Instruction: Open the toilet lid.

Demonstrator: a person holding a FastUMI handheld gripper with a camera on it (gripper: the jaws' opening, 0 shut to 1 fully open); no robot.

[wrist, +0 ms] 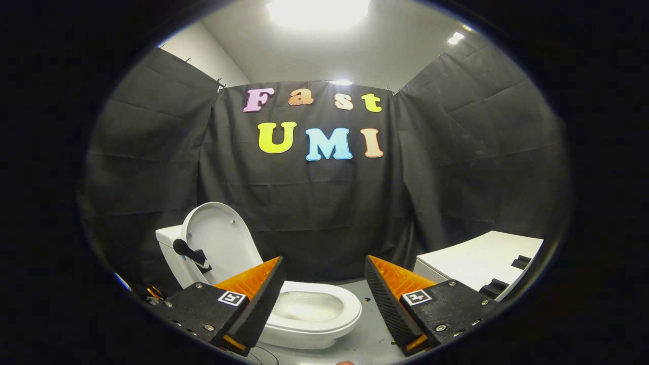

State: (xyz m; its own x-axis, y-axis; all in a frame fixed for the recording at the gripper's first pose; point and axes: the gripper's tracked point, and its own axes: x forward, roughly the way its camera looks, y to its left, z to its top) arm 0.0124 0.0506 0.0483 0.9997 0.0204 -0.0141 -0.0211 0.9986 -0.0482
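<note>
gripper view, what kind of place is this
Probably a mock bathroom set up in a test booth, not a real one. A white toilet stands with its lid raised, black cloth walls hang all around, and a white unit sits beside it. The gripper hovers with fingers open.

Grey floor [367, 334] bears toilet [309, 317]; white cabinet [476, 263].

Black cloth [314, 203] hangs creased on three sides, closing the booth in. Above it there's a pale wall [203, 53] and a white ceiling [355, 50], with one big ceiling light [318, 11] blazing and a smaller one [455, 38] off to the side. Down low, grey floor [362, 344]. A white cabinet [481, 261], possibly a counter, sits against the cloth.
</note>
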